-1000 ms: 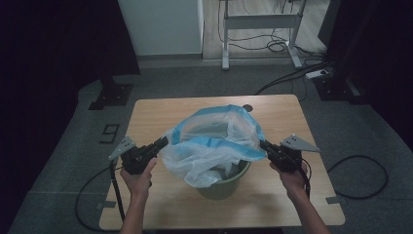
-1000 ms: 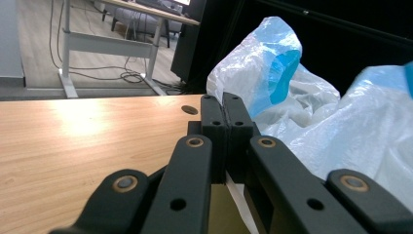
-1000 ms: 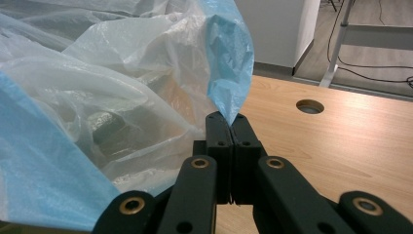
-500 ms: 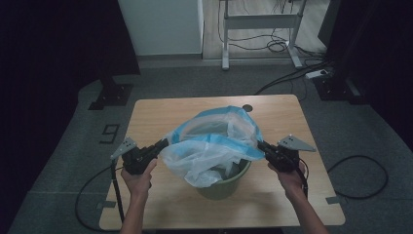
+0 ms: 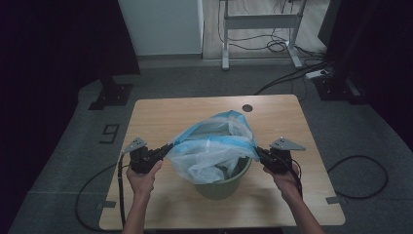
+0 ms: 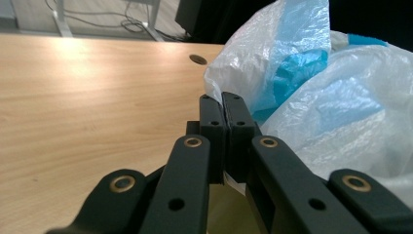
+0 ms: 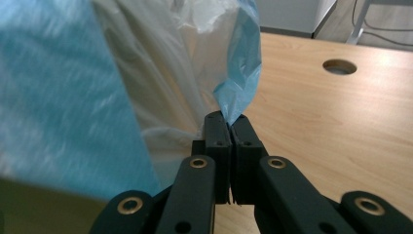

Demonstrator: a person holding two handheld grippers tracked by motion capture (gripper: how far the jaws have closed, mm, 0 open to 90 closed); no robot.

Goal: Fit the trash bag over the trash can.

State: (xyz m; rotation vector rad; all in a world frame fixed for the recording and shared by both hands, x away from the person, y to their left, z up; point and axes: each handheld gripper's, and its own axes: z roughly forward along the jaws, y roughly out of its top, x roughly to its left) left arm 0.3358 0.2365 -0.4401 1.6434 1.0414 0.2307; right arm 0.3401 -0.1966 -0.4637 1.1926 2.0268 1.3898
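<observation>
as both tools [image 5: 163, 150] [image 5: 260, 152] sank, the bag [image 5: 214, 146] lowered over the bin [image 5: 229, 183].

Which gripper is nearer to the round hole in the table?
The right. The right gripper is in front of the hole, slightly to its right; the left gripper is well off to the left.

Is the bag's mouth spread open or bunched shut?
Spread open: bag stretched between left claw and right claw over the bin.
</observation>
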